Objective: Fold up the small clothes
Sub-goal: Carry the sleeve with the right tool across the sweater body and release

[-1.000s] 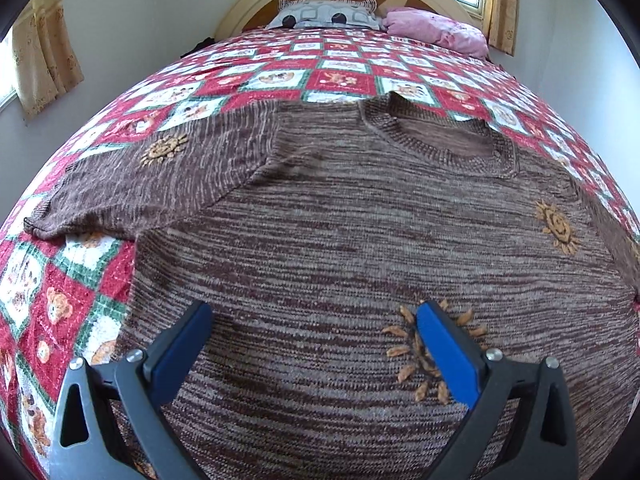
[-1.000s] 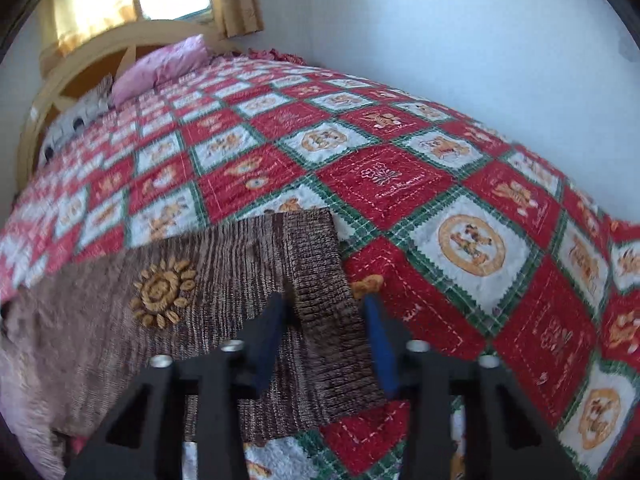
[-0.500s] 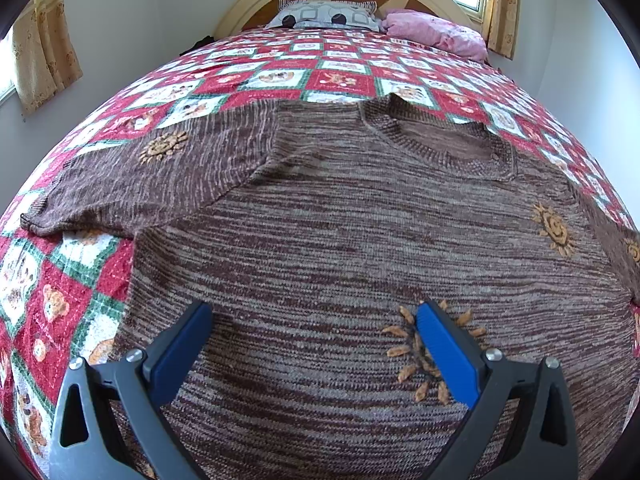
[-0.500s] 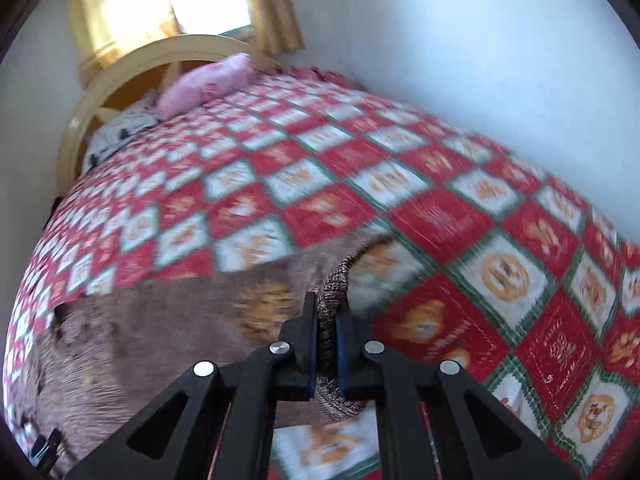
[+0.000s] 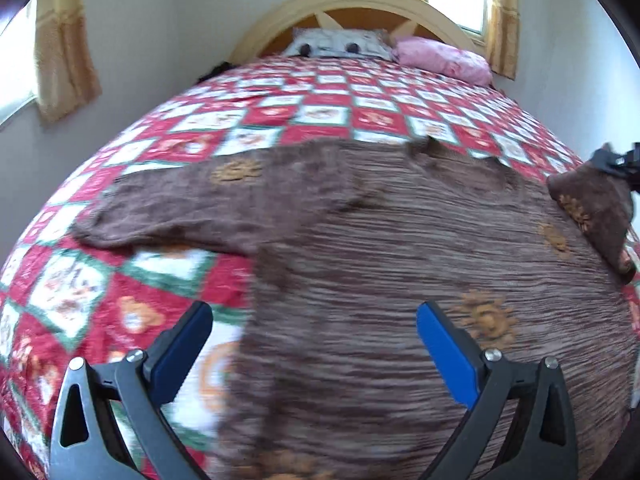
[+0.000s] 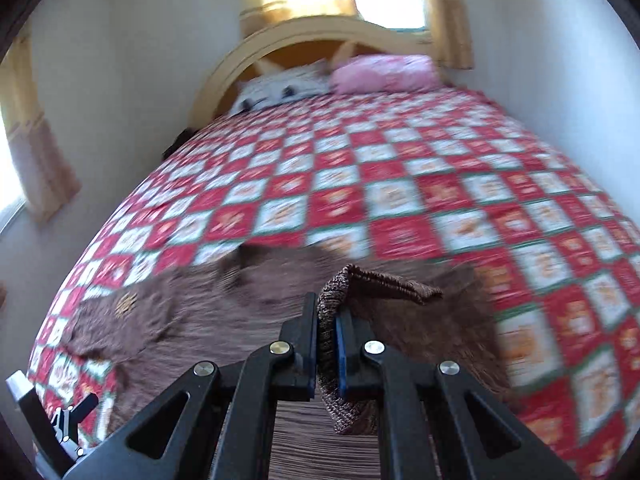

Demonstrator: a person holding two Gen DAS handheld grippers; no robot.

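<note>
While my right gripper [image 6: 327, 344] clamps the sweater's [image 5: 400, 260] sleeve cuff [image 6: 332, 360] above the bedspread [image 6: 400, 200] and my left gripper [image 5: 312, 344] hovers open, the knit could slip free.

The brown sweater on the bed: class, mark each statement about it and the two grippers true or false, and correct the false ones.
1. The right gripper is shut on the sweater's cuff. True.
2. The left gripper is clamped on the hem. False: its jaws stand wide open above the sweater, holding nothing.
3. The sweater lies on a red, white and green checked quilt. True.
4. Both sleeves lie flat on the bed. False: the left sleeve lies flat, but the other is lifted off the quilt in the right gripper.
5. A pink pillow lies by the headboard. True.
</note>
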